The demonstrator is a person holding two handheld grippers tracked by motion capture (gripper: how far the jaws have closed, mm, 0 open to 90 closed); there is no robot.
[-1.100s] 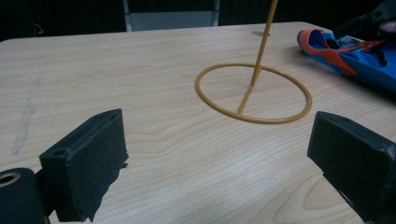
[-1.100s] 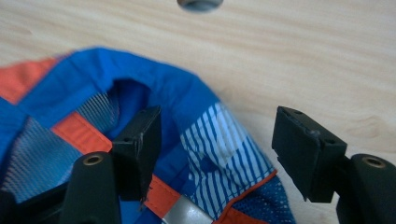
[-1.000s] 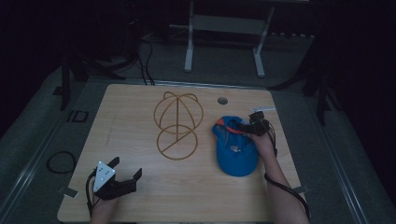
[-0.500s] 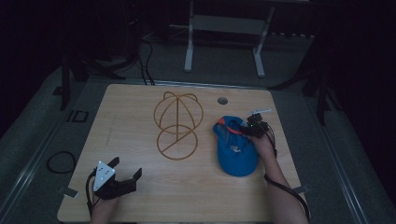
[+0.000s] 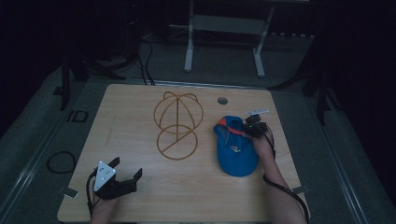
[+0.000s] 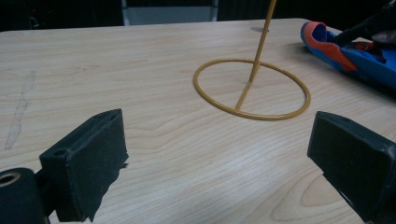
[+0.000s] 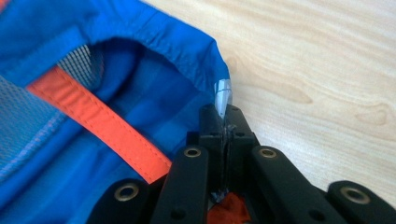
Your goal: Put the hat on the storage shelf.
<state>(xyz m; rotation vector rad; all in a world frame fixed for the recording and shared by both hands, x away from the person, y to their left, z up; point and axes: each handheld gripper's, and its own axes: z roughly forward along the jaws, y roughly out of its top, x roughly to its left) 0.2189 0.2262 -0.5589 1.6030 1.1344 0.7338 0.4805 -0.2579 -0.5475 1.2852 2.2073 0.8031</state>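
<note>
At the table's [image 5: 196, 196] near edge, about 7 o'clock, the left gripper [image 5: 125, 175] rests with its jaws spread wide and nothing between them. Toward 3 o'clock lies the blue cap [image 5: 236, 148], opening up, its orange strap [image 7: 100, 123] showing inside; the right gripper [image 5: 252, 127] has its jaws pressed together on the cap's rim at the far end. At 12 o'clock stands the wire stand [image 5: 177, 123], just beside the cap.

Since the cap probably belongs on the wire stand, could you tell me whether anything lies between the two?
Nothing visible does. The right claw is shut on the blue cap, and only bare table separates it from the wire stand.
</note>
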